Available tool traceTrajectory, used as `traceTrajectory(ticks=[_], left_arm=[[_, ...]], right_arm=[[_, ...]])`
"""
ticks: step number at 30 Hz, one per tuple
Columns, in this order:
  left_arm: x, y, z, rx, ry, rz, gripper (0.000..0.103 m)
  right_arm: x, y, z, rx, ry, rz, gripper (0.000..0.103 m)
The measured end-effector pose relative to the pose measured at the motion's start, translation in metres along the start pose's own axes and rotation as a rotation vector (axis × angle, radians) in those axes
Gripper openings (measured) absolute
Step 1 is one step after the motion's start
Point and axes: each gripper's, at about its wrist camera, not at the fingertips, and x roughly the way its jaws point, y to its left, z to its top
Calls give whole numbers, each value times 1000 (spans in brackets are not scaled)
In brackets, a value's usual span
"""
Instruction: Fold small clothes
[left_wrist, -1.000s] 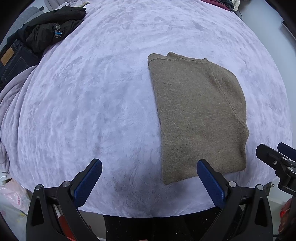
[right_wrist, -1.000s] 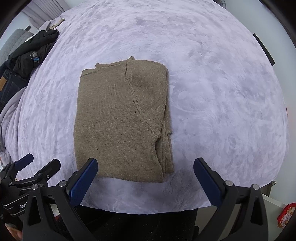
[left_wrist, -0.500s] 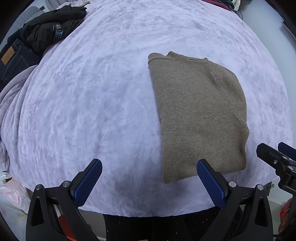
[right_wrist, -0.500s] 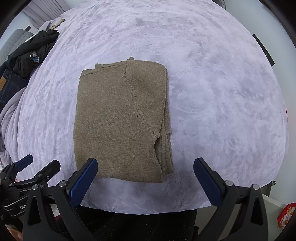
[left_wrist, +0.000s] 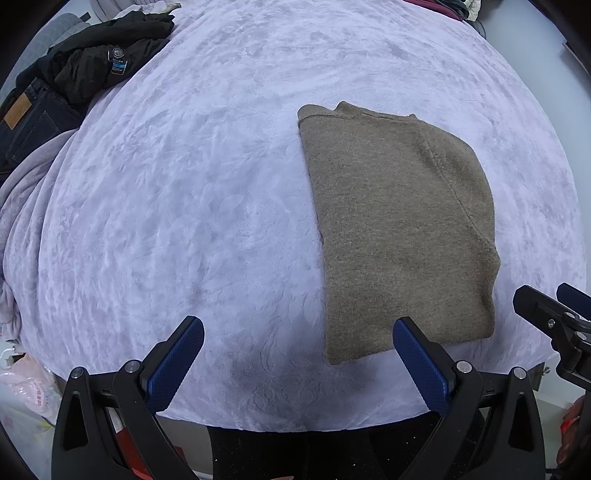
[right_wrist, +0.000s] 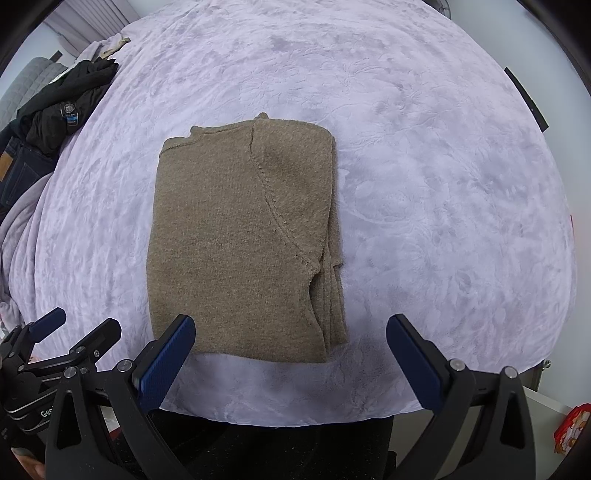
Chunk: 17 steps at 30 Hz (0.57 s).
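Note:
A brown knit sweater (left_wrist: 399, 229) lies folded into a flat rectangle on the lilac bed cover (left_wrist: 192, 192); it also shows in the right wrist view (right_wrist: 240, 240), with stacked layers at its right edge. My left gripper (left_wrist: 295, 339) is open and empty, at the near edge of the bed, left of the sweater's near corner. My right gripper (right_wrist: 290, 332) is open and empty, just short of the sweater's near edge. The right gripper also shows at the right edge of the left wrist view (left_wrist: 554, 317).
A pile of black clothes (left_wrist: 103, 59) and dark jeans (left_wrist: 26, 125) lies at the far left of the bed, also seen in the right wrist view (right_wrist: 62, 107). The bed's near edge (right_wrist: 295, 417) drops to a dark floor. A pink bag (left_wrist: 26, 391) sits low left.

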Motion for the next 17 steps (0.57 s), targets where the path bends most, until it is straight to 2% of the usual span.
traceTrajectory(ticks=[17], left_arm=[[3, 1, 1, -9, 4, -13, 103]], right_arm=[[4, 3, 1, -14, 10, -7, 103]])
